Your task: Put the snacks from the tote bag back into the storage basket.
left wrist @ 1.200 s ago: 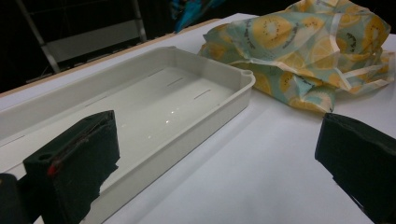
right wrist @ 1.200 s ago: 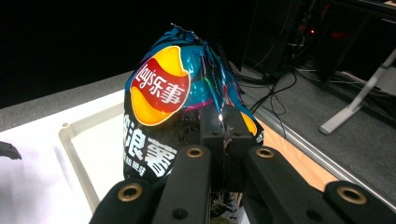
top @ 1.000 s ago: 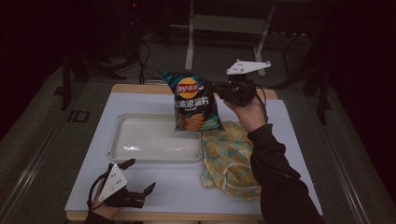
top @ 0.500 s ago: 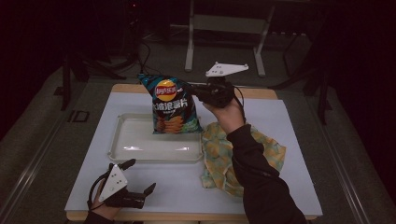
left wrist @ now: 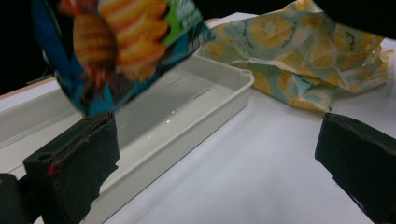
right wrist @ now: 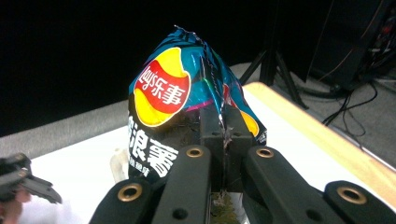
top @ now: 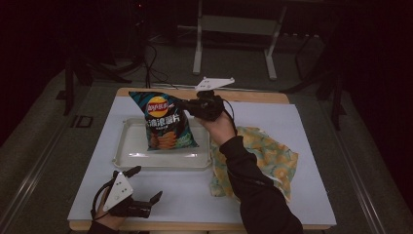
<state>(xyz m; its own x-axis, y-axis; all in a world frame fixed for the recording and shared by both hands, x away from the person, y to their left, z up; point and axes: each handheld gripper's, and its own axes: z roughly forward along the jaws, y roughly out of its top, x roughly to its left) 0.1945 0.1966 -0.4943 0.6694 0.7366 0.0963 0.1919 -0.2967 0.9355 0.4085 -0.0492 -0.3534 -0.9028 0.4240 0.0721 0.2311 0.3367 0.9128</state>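
Above the tray [top: 126, 161], right gripper [top: 187, 108] jaws clamp the chip bag [top: 165, 122]; left gripper [top: 146, 187] jaws gape

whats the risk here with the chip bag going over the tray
The right gripper pinches the chip bag only by its top edge seam, so the bag may slip or swing out as it hangs above the white tray.
The bag hangs tilted, and could land leaning on the tray's rim or tip over.
The yellow patterned cloth lies against the tray's right side under the forearm, and a sleeve could drag it.
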